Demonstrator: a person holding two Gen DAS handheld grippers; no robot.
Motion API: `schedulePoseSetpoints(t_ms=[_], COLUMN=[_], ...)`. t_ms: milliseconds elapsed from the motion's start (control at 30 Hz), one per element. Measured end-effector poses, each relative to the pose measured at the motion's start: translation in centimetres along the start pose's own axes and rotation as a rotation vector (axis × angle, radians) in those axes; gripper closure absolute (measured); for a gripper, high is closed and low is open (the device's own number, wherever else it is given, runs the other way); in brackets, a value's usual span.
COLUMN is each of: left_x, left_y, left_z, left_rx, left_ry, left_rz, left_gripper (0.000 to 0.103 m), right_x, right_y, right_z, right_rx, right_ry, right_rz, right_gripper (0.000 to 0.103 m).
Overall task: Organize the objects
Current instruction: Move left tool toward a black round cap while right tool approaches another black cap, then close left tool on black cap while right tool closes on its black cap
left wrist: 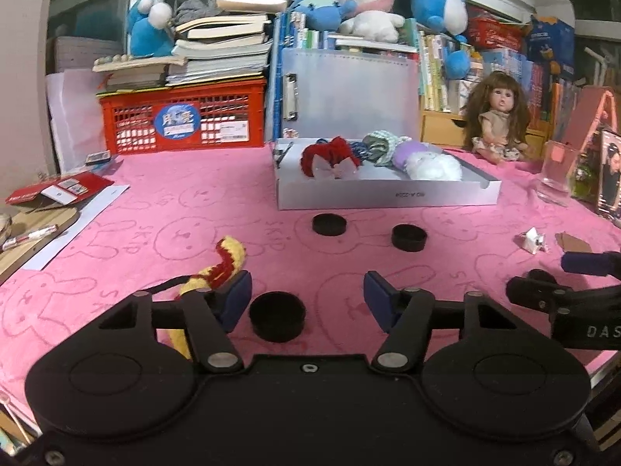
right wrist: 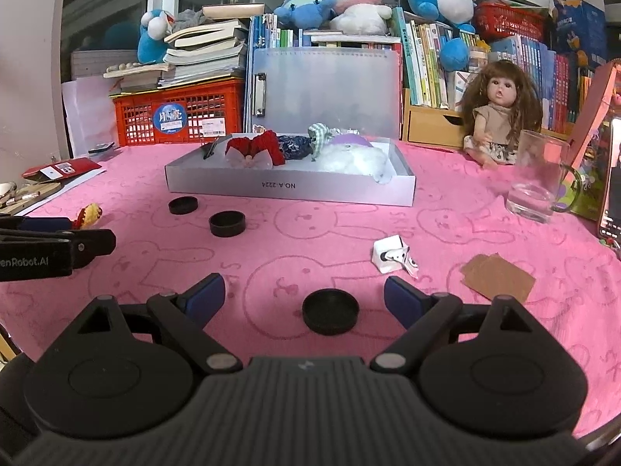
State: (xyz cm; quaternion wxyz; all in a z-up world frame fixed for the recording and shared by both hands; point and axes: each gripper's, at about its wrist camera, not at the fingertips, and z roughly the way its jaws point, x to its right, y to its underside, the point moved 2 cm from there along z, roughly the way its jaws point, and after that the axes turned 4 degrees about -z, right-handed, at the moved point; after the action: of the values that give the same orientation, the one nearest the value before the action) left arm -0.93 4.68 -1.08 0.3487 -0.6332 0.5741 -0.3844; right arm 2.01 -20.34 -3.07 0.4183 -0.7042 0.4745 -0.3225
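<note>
Several black round caps lie on the pink cloth. In the left wrist view, one cap [left wrist: 276, 320] sits between the fingers of my left gripper [left wrist: 307, 297]. It is close to the left pad and well clear of the right one, so the gripper is open. In the right wrist view, another cap [right wrist: 330, 316] lies between the wide-apart fingers of my right gripper [right wrist: 304, 301], which touch nothing. Two more caps [left wrist: 329, 224] [left wrist: 408, 237] rest in front of the grey box [left wrist: 388, 194], which holds fabric hair ties. A yellow-and-red knitted piece [left wrist: 229, 260] lies by the left finger.
A glass mug [right wrist: 537, 178], a doll [right wrist: 500, 116], a white crumpled packet [right wrist: 392, 258] and a brown card [right wrist: 496, 277] are on the right. A red crate [left wrist: 182, 116], stacked books and plush toys line the back. Papers lie along the left table edge [left wrist: 58, 194].
</note>
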Motion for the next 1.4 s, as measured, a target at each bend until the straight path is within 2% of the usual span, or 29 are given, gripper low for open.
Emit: schedulePoseSetpoints(t_ms=[367,933,1133,1233,1333,1400], left_x=[-0.97,-0.68,-0.58,-0.69,-0.84,-0.61], left_y=[0.71,0.9,0.9,0.86,0.6,0.39], left_z=[0.74,0.89,1.02,0.99,0.67,0.51], left_rx=[-0.049,-0.038,-0.036,-0.035,-0.021,-0.014], left_ry=[-0.03,-0.035,-0.038,-0.032,-0.02,-0.02], left_rz=[-0.041,-0.023,-0.017,-0.027,-0.054,-0.043], left_gripper=[0.054,0.062,0.07,0.072,0.072,0.072], right_x=[-0.57,-0.53,-0.09,0.02,0.01,0.08], right_y=[0.12,0.35,0.48,0.48,0.42,0.36], right_z=[0.1,0.36,0.54,0.53,0.44,0.39], right_rx=[-0.007,-0.007,-0.017,-0.016,-0.012,-0.009], right_ry=[-0.003,0.038,0.056,0.058,0.065,0.067], right_rz=[-0.016,-0.013,0.01,0.013,0.013,0.018], right_gripper=[0.014,0.026,0.038,0.046,0.063,0.066])
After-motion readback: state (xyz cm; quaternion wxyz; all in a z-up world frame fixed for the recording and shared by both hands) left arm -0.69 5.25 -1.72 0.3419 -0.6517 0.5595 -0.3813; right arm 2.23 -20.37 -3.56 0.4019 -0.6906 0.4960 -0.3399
